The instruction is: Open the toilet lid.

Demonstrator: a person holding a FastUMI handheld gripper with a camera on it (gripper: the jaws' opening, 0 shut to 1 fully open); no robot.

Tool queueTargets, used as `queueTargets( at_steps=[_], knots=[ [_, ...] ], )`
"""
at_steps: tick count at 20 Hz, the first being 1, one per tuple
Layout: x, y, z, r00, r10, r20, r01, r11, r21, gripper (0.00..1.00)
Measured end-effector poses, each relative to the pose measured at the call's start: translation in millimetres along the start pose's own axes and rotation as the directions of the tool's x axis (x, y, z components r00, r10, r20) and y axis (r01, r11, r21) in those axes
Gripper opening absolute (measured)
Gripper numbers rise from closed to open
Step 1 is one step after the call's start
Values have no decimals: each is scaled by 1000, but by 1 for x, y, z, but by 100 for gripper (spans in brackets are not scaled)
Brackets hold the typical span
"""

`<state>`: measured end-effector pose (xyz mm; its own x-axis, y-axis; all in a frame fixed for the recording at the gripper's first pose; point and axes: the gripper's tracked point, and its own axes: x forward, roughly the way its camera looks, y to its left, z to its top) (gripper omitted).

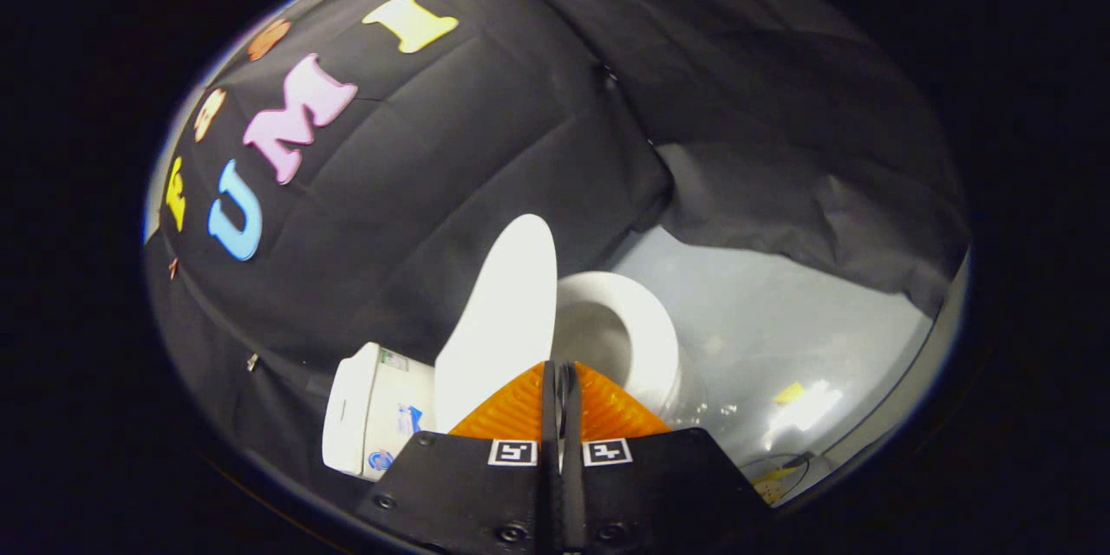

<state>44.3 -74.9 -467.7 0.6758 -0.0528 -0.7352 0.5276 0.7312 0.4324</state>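
In the gripper view, the toilet lid [503, 312] was white and smooth, raised nearly upright just beyond the fingers [519, 410] (which were pressed together, gripping nothing). To its right lay the open seat and bowl [637, 325]; to its left the tank [364, 408]. Grey floor [780, 321] stretched farther right, beneath draped black cloth [763, 147].
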Motion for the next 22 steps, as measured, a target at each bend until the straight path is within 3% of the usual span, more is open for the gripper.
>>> queueTargets(
  at_steps=[2,5,9,22],
  knots=[
    [-8,45,16,997,54,48,-49,993,-107,5],
    [-19,76,14,996,17,87,7,962,-274,5],
    [-35,120,19,988,60,141,-19,961,-277,5],
    [-63,247,-16,970,134,205,-13,864,-503,5]
  ],
)
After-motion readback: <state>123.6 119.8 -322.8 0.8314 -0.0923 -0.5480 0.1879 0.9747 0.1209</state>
